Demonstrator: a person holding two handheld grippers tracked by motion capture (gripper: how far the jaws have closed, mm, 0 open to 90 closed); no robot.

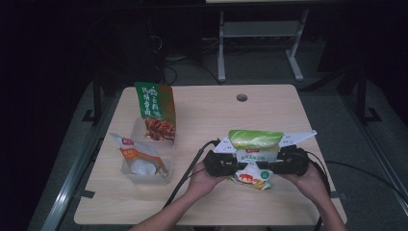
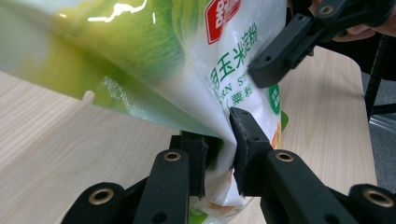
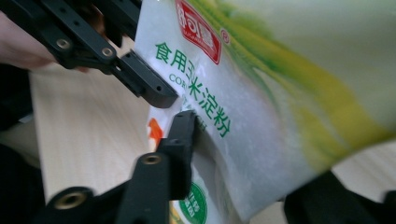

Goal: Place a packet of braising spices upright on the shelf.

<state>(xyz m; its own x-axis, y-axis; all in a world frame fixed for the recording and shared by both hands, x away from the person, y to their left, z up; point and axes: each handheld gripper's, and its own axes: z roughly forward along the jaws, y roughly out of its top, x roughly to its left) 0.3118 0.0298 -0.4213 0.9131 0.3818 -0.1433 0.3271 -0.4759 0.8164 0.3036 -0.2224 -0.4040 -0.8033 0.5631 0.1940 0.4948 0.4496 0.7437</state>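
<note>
High view: a person holds the starch bag (image 1: pixel 252 156) between the left gripper (image 1: pixel 222 163) and the right gripper (image 1: pixel 289 161), raised just over the near part of the counter (image 1: pixel 269 108). To the far left of the jaws stands a clear tub (image 1: pixel 146 163) with two other packets in it, a green-and-brown pouch (image 1: pixel 156 111) and a white pouch (image 1: pixel 137 155).

Left gripper view: its jaws are clamped on a fold of the bag's lower edge, the film puckered between them. The bag is white with a yellow-green cabbage-like print, a red logo and green lettering, and it looks soft and powder-filled. The other gripper's jaw presses the bag just above.

Right gripper view: one jaw lies against the printed face of the bag near the lettering; its partner is blurred behind the bag, so it seems to be pinching the film, though I cannot be sure.

I take this as the carrying step; next the bag wants moving leftward to the tub, both grips kept firm.
</note>
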